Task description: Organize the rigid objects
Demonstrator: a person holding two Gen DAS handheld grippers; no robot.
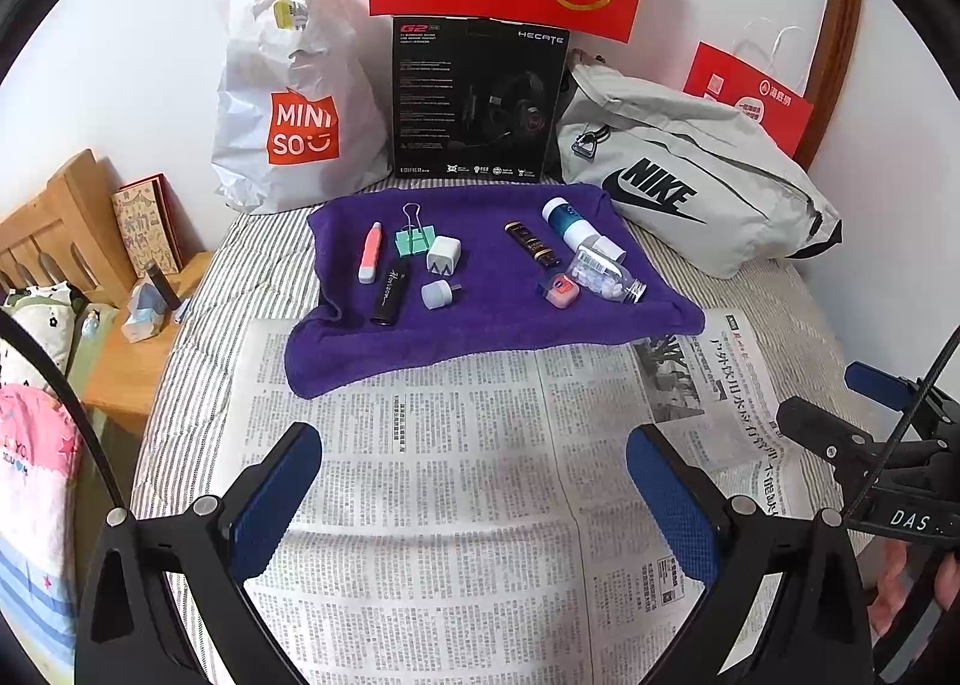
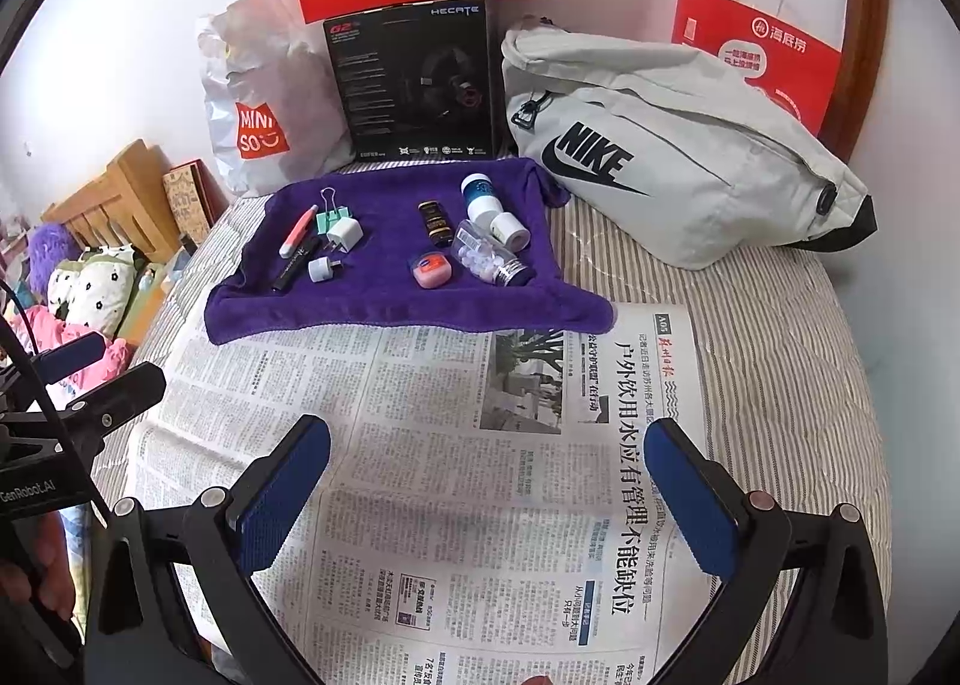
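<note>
A purple towel (image 1: 480,325) (image 2: 384,307) lies on the bed with several small items on it. On its left lie a pink and white pen (image 1: 370,253), a green binder clip (image 1: 414,238), a white charger (image 1: 443,254), a black tube (image 1: 390,295) and a small grey plug (image 1: 437,295). On its right lie a dark brown tube (image 2: 435,223), a blue and white bottle (image 2: 480,197), a clear pill bottle (image 2: 486,259) and a pink case (image 2: 431,269). My left gripper (image 1: 474,454) and right gripper (image 2: 489,445) hover open over the newspaper, holding nothing.
A newspaper (image 1: 456,481) (image 2: 480,475) covers the striped bedding in front of the towel. Behind the towel stand a white shopping bag (image 1: 288,102), a black headset box (image 1: 477,96), a grey waist bag (image 1: 690,181) and red paper bags. A wooden bedside stand (image 1: 138,361) is at left.
</note>
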